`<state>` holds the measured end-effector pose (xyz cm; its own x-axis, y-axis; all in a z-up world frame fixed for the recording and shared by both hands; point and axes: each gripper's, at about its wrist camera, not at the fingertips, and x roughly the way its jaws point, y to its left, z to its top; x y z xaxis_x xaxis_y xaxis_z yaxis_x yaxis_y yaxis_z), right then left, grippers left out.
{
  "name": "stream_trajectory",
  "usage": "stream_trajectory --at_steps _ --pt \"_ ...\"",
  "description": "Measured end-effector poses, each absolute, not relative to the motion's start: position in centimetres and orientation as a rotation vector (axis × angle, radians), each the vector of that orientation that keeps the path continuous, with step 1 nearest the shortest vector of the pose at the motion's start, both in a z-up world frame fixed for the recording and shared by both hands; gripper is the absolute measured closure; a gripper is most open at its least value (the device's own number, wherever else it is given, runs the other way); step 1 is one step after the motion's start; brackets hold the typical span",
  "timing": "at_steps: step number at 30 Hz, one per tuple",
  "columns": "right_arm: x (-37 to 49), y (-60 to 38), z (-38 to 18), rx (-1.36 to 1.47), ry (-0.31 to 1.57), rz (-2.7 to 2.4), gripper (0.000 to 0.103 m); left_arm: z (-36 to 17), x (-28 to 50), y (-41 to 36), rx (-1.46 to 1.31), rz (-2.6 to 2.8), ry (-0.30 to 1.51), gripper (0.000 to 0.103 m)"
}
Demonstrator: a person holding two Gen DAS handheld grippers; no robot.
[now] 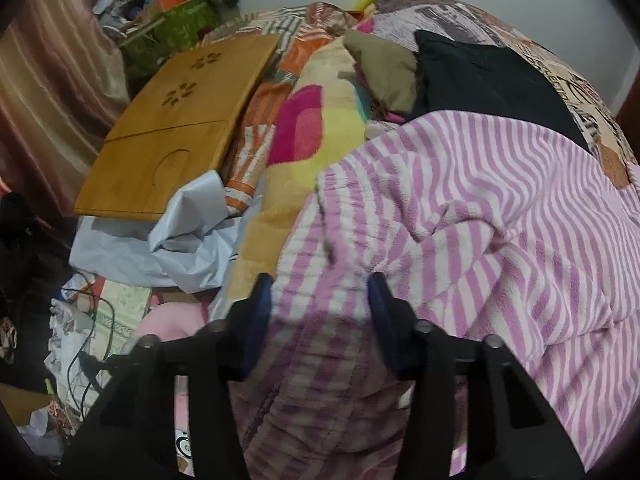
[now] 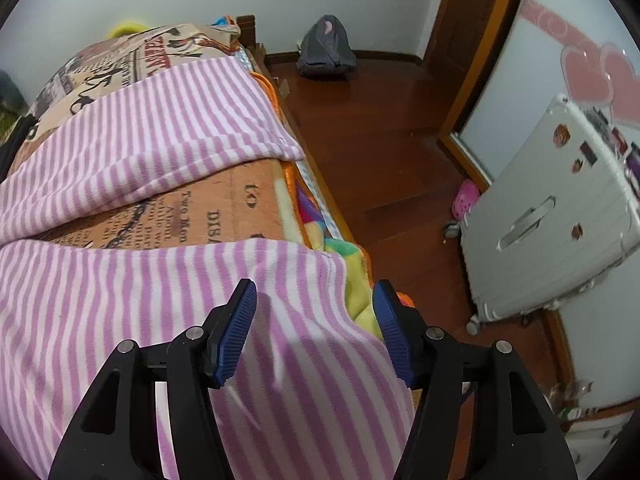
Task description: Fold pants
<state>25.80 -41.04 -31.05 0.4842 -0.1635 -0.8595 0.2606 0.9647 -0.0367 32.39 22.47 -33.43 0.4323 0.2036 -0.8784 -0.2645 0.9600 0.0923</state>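
Pink-and-white striped fleece pants lie spread on a bed. In the left wrist view my left gripper is open, its blue pads either side of the waistband end, just above the cloth. In the right wrist view both pant legs show: the far leg lies across the bed, the near leg ends at the bed's right edge. My right gripper is open over the near leg's hem, holding nothing.
A patterned bedspread covers the bed. In the left view a wooden lap tray, a colourful blanket, a black garment and clutter lie around. Right of the bed are wooden floor, a white suitcase and a backpack.
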Motion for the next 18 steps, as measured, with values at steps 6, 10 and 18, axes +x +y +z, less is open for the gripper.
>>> stream_trajectory --at_steps 6,10,18 --pt "27.7 -40.6 -33.4 0.142 1.061 -0.192 0.063 -33.0 32.6 24.2 -0.041 0.406 1.081 0.076" --pt "28.7 -40.0 -33.2 0.127 1.039 -0.193 0.093 -33.4 33.0 24.7 -0.036 0.425 1.088 0.076" --pt "30.8 -39.6 -33.1 0.040 1.051 -0.215 0.098 -33.1 33.0 24.6 -0.027 0.412 1.094 0.070"
